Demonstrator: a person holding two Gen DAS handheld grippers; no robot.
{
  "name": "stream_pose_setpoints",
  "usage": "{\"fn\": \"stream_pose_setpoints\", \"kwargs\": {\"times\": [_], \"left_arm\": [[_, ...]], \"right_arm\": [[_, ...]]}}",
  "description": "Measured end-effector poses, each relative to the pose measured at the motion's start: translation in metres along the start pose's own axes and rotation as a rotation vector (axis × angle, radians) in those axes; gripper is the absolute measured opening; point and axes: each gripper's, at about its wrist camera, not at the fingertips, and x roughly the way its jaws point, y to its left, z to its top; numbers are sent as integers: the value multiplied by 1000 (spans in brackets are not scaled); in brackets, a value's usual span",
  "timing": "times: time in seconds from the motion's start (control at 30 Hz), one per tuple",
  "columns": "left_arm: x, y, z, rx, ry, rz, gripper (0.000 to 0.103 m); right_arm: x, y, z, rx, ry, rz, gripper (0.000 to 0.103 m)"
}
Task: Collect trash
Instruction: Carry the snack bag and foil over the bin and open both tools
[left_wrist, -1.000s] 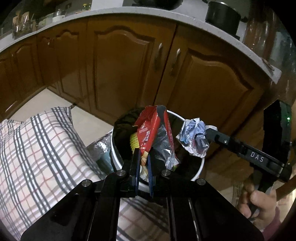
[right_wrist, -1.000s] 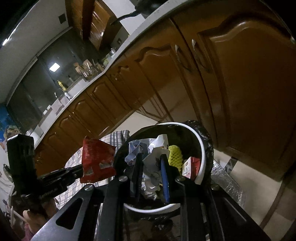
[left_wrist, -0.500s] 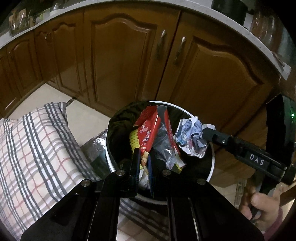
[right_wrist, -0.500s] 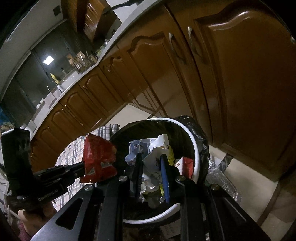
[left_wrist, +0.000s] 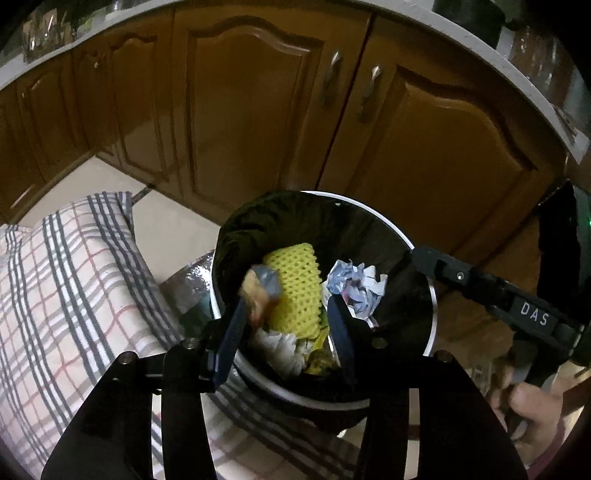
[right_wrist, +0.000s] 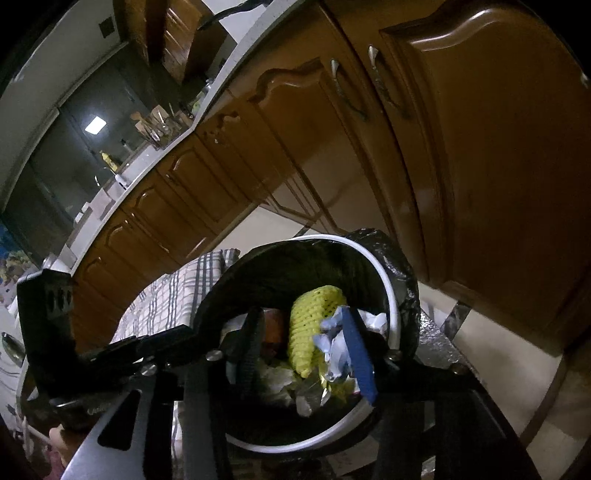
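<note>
Trash is dropping into the bin (left_wrist: 421, 254) right now: left tool (left_wrist: 286, 291) has its fingers spread apart with a blurry wrapper (left_wrist: 260, 291) falling beside the yellow foam net (left_wrist: 295, 284). Right tool (right_wrist: 306, 332) is spread too, crumpled paper (right_wrist: 334, 350) loose against its blue finger. I'd keep both over the liner and shake lightly so nothing clings.
</note>
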Motion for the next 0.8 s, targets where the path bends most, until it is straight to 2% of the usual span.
{"fn": "stream_pose_setpoints", "kwargs": {"times": [0.1,0.33,0.43,0.6,0.8], "left_arm": [[-10,4,-8,-15,-29,14,55],[-41,21,-40,-93,-111,27,62],[-55,31,-55,-135,-144,36,67],[-77,45,-78,-201,-182,40,69],[-108,57,-107,-237,-236,84,70]], "right_arm": [[-5,-1,-4,9,-16,18,54],[-23,12,-24,15,-87,51,77],[-30,21,-34,9,-110,51,80],[-40,38,-60,-5,-144,52,82],[-54,62,-84,-52,-179,42,88]]}}
